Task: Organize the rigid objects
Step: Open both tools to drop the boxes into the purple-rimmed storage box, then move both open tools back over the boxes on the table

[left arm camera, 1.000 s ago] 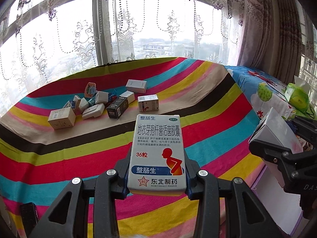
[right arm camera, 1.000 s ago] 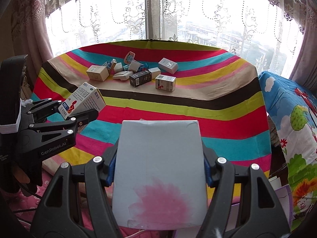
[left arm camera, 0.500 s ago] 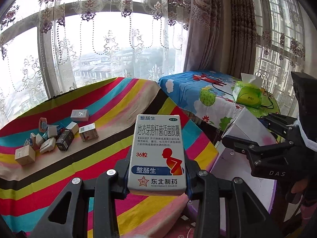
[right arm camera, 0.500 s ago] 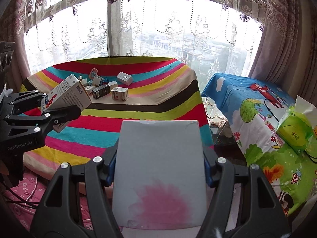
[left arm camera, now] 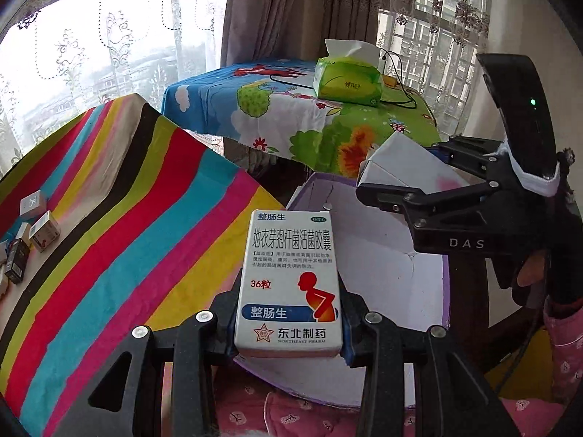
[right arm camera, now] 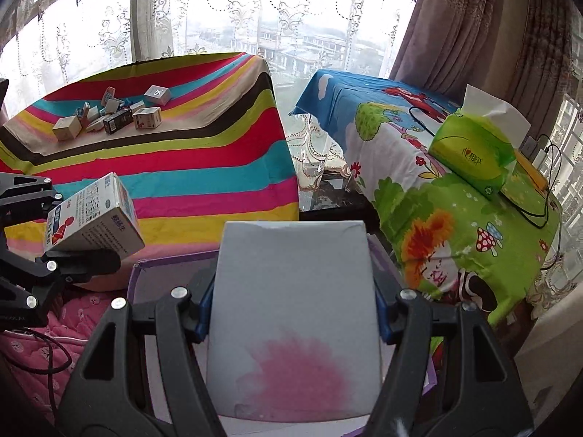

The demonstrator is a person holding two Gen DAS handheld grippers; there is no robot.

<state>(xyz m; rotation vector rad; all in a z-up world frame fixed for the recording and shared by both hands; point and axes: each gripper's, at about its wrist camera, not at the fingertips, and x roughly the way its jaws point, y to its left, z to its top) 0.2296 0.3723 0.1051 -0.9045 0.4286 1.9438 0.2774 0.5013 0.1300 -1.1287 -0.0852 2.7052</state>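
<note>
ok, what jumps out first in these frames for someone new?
Each hand-held gripper is shut on a box: the left hand-held gripper clamps a white medicine box, the right hand-held gripper a grey box with a pink stain. Both hang over a purple-rimmed bin beside the striped table.

Daylight pours in through the lace-curtained window (right arm camera: 255, 18), overexposed to near white, with the view outside hazy. Soft, even light on the striped table (right arm camera: 164, 153); shadows are faint. The pale box (right arm camera: 295, 313) up close reads grey and dim, backlit. Heavy fisheye bending curves both pictures, with dark vignette at the corners. Focus is sharp; printed text (left arm camera: 291, 244) reads clearly.
</note>
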